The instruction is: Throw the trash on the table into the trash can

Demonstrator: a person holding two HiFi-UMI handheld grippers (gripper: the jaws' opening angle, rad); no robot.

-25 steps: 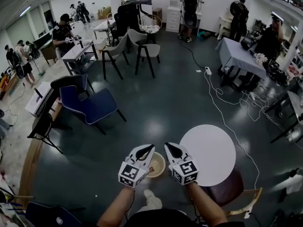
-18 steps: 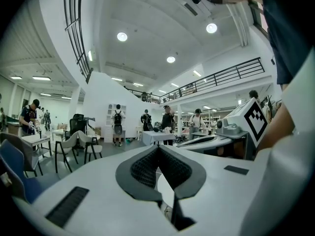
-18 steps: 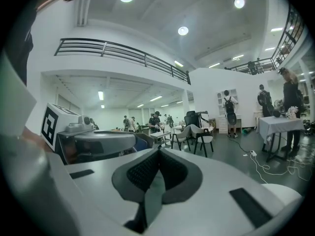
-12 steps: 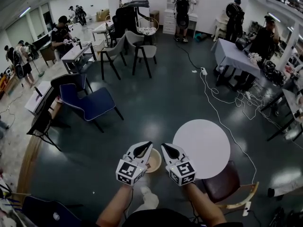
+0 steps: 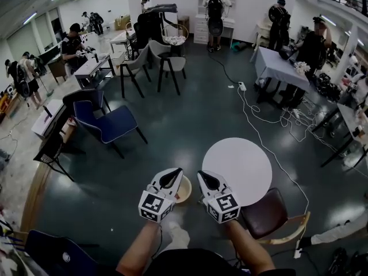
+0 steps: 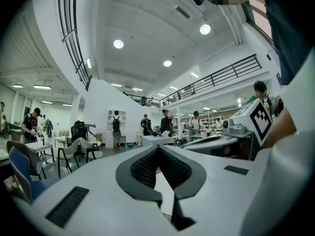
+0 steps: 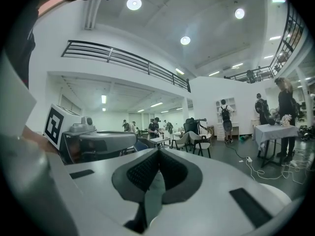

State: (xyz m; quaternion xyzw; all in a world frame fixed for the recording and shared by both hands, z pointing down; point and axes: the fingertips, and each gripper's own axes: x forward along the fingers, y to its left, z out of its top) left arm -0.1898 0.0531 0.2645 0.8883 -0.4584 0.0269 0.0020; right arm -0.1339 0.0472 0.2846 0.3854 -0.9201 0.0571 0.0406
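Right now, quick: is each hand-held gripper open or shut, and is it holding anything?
Left hand-held gripper: closed, holding nothing.
Right hand-held gripper: closed, holding nothing.

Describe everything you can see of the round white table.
The round white table has a smooth circular top, plain white all over, level above the dark floor; its base is hidden under the top. A brown chair is tucked at its near right edge. The right gripper hangs beside its near left edge, contact unclear.
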